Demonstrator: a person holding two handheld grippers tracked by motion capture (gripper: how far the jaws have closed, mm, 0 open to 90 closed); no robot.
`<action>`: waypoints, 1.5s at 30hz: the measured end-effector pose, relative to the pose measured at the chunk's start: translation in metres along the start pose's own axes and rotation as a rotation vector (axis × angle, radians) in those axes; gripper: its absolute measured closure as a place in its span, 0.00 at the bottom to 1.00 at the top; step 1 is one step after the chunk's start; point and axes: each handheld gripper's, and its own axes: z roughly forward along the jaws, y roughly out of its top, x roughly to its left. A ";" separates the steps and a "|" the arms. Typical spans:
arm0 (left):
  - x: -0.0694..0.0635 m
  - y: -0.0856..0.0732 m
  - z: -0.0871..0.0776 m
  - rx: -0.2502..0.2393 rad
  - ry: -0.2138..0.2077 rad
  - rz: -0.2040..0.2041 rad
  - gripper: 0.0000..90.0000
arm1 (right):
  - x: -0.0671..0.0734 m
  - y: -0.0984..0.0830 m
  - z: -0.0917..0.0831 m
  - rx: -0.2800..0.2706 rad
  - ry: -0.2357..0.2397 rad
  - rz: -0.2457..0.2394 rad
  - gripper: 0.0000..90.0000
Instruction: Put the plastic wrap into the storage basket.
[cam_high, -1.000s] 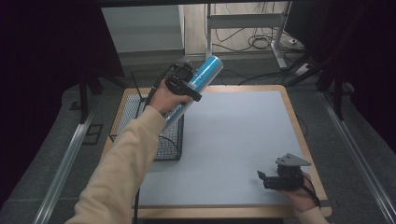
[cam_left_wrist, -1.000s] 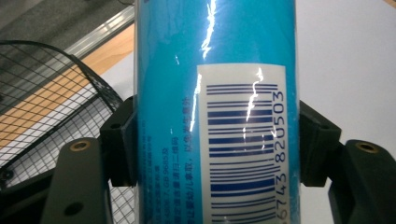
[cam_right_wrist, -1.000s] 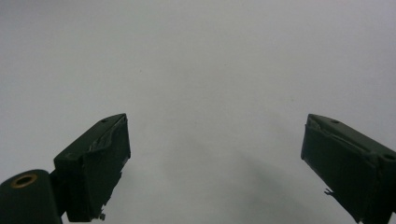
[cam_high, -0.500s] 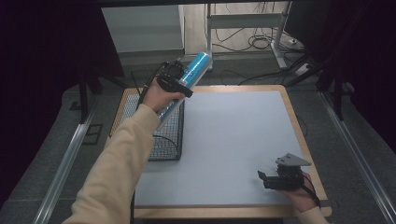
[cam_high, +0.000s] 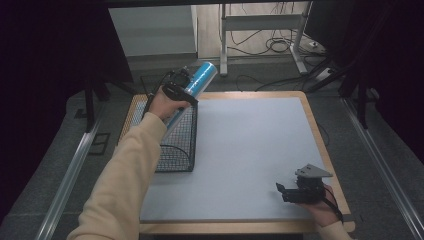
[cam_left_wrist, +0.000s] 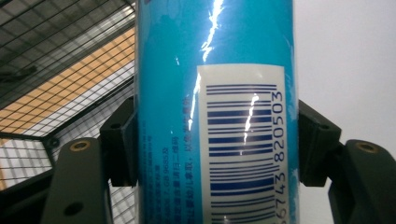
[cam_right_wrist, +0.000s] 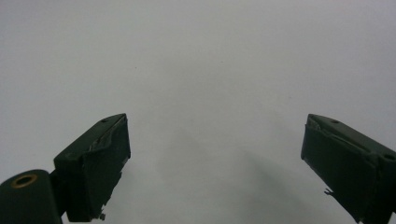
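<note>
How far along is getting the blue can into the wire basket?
Done: the left gripper is clamped on the blue can, lifted off the table. In hand: the can hangs tilted over the wire basket. Left: lowering and releasing it. The right gripper rests open.

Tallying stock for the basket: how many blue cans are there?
1. The blue can is clamped in the left gripper, tilted above the wire basket. None visible inside it.

The table (cam_high: 260, 150) is viewed from above, forward and down, from the person's side. The can (cam_left_wrist: 215, 112) is seen very close along the left gripper's (cam_left_wrist: 217, 144) jaws, with the basket (cam_left_wrist: 56, 70) behind; can (cam_high: 197, 82) and basket (cam_high: 177, 145) are shared with the high view. The grey mat (cam_right_wrist: 196, 60) is viewed closely by the right gripper's (cam_right_wrist: 215, 154) camera.
</note>
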 end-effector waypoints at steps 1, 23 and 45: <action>0.002 0.000 0.001 0.003 0.004 -0.003 0.35 | 0.000 0.000 0.000 0.002 0.000 0.000 0.09; 0.023 -0.018 0.039 0.116 0.055 -0.028 0.35 | -0.001 0.000 0.001 0.003 0.000 0.005 0.09; 0.021 -0.027 0.069 0.233 0.142 -0.011 0.35 | 0.000 0.000 0.000 0.006 0.003 0.001 0.09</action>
